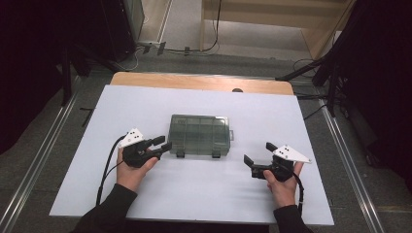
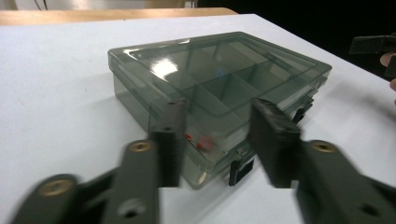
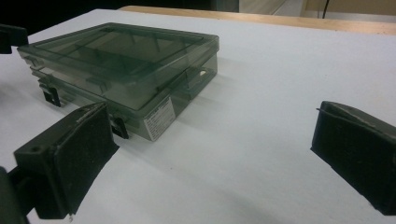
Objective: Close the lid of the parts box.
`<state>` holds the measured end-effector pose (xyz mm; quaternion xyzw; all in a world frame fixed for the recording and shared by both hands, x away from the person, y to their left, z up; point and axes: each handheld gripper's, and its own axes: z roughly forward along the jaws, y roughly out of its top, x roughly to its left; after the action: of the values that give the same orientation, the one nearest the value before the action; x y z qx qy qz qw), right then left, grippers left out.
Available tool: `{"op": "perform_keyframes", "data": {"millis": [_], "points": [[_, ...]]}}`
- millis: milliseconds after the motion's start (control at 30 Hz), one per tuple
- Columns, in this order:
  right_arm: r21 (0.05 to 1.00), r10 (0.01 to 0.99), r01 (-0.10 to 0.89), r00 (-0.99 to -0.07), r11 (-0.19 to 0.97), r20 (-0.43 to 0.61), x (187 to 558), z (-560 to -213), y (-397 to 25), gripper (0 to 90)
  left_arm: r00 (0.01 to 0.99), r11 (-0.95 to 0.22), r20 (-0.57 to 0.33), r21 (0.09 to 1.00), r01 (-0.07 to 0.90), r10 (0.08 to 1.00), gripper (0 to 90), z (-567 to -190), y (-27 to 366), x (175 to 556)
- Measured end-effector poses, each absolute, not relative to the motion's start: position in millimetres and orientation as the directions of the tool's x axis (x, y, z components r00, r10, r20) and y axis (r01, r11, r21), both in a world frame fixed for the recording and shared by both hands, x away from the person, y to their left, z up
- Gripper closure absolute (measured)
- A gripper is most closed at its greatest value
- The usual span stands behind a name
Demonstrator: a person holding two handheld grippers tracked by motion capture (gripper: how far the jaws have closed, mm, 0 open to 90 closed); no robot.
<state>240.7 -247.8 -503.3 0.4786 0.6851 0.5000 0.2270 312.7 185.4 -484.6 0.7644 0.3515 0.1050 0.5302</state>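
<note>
A smoky clear plastic compartment box lies shut in the middle of the white table, with two black latches on its near side. My left gripper is open just left of the box's near left corner, jaws pointing at it. In the left gripper view the box lies right past the jaws, with something small and red inside near that corner. My right gripper is open wide, a short way right of the box and clear of it. The right gripper view has the box at upper left.
The white table top has a wooden strip along its far edge. Floor rails run along both sides. Cables and dark stands lie beyond the far edge. A white label marks the box's end wall.
</note>
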Motion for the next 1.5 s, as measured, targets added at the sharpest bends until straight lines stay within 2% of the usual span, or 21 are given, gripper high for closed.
{"op": "perform_keyframes", "data": {"millis": [167, 300, 333, 700, 1500], "points": [[0.906, 0.885, 0.42, -0.438, 0.047, 0.157, 235.0, -505.2, -251.9, 0.0, 0.72, -0.205, -0.181, 0.887, 0.414, 0.67, 15.6, -482.3, 190.3, 306.3], [0.908, 0.888, 0.417, -0.432, 0.041, 0.158, 230.9, -506.0, -256.9, 0.0, 0.72, -0.208, -0.184, 0.884, 0.419, 0.669, 1.3, -483.6, 197.6, 300.9], [0.909, 0.888, 0.416, -0.432, 0.041, 0.158, 229.7, -506.5, -258.3, 0.0, 0.726, -0.211, -0.184, 0.884, 0.417, 0.662, 0.0, -484.3, 199.3, 299.9], [0.911, 0.896, 0.411, -0.416, 0.032, 0.156, 221.3, -507.0, -269.2, 0.0, 0.722, -0.218, -0.148, 0.895, 0.388, 0.676, 0.0, -485.5, 221.1, 283.0], [0.914, 0.914, 0.406, -0.376, 0.014, 0.153, 197.6, -507.3, -293.6, 3.1, 0.676, -0.193, -0.146, 0.896, 0.4, 0.722, 0.0, -485.0, 265.6, 264.2]]}}
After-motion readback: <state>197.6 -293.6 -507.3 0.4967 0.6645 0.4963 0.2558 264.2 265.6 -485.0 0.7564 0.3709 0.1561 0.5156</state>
